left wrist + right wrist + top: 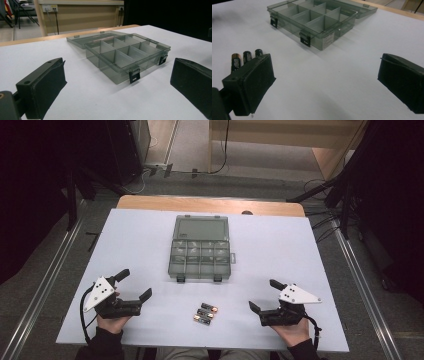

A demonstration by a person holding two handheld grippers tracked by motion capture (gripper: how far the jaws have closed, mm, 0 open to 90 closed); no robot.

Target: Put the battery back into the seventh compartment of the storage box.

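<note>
A clear grey compartment box [201, 255] lies open at the table's middle, its lid folded back flat on the far side; its compartments look empty [126, 53] [314, 18]. Three batteries [206, 313] lie side by side near the front edge, also seen at the left of the right gripper view as batteries [244, 58]. My left gripper [134, 286] rests at the front left, open, nothing between its jaws [117, 85]. My right gripper [264, 295] rests at the front right, open and empty [324, 80].
The white table top [125, 245] has a wooden strip [210, 204] along its far edge. Metal rails run along both sides on the floor. Dark stands and cables sit beyond the table's corners.
</note>
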